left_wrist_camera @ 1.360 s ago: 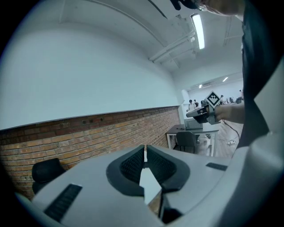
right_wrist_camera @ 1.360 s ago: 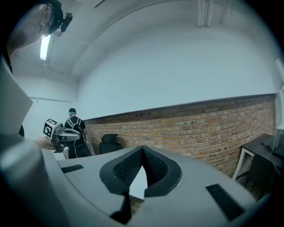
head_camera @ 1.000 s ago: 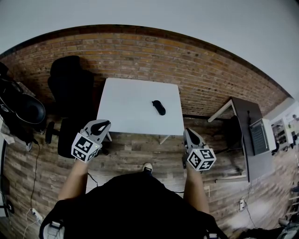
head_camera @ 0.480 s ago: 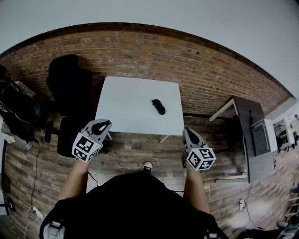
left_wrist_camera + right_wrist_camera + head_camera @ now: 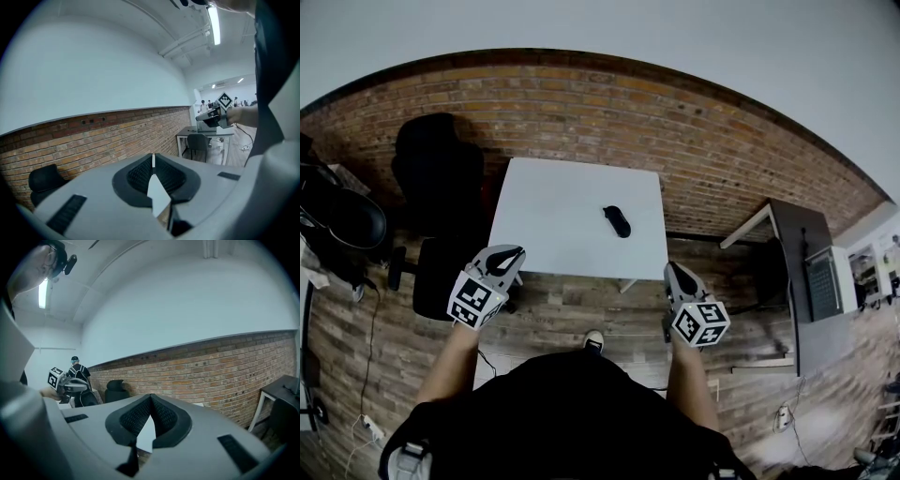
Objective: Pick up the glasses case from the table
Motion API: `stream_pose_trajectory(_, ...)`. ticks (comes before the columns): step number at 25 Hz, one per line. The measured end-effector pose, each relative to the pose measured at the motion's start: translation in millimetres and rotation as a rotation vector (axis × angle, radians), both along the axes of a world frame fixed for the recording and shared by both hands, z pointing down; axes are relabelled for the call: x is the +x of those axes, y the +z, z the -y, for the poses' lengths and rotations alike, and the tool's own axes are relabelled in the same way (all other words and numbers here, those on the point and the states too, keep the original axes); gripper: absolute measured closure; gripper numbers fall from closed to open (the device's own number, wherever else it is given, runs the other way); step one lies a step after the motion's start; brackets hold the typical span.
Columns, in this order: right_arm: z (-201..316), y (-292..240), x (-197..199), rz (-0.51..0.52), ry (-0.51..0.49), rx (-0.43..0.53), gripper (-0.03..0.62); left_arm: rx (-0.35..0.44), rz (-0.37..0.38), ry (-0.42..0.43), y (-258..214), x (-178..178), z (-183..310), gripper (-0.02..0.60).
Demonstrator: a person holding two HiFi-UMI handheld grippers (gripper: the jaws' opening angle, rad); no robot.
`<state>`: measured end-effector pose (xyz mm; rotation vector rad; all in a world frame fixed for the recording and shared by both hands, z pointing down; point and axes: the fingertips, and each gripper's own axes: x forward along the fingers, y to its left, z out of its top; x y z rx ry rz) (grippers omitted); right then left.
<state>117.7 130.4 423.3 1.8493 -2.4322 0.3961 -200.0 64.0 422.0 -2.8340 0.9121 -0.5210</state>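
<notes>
The black glasses case (image 5: 618, 221) lies on the white table (image 5: 553, 206), right of its middle. My left gripper (image 5: 514, 251) hovers over the floor just short of the table's near left corner, its jaws shut and empty. On the other side, my right gripper (image 5: 673, 268) hangs off the near right corner, also shut with nothing in it. Both stay well short of the case. In the left gripper view the fingertips (image 5: 153, 158) meet in a line; the right gripper view shows its jaws closed the same way (image 5: 150, 399). Neither gripper view shows the case.
A black office chair (image 5: 439, 183) stands at the table's left side, with dark bags (image 5: 337, 220) further left. A dark desk with a laptop (image 5: 814, 272) is to the right. A brick wall (image 5: 609, 112) runs behind the table. Cables (image 5: 366, 375) lie on the wooden floor.
Both grippers have drifted a little toward the table and slightly lower. Their jaws stay shut. The case has not moved.
</notes>
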Motion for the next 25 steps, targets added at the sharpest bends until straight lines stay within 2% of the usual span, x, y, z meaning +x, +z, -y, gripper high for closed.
stream_pose_trajectory(25,54,14,36,-0.008,-0.037,-0.035,0.580,-0.026,0.025,-0.022,12,38,43,0.557)
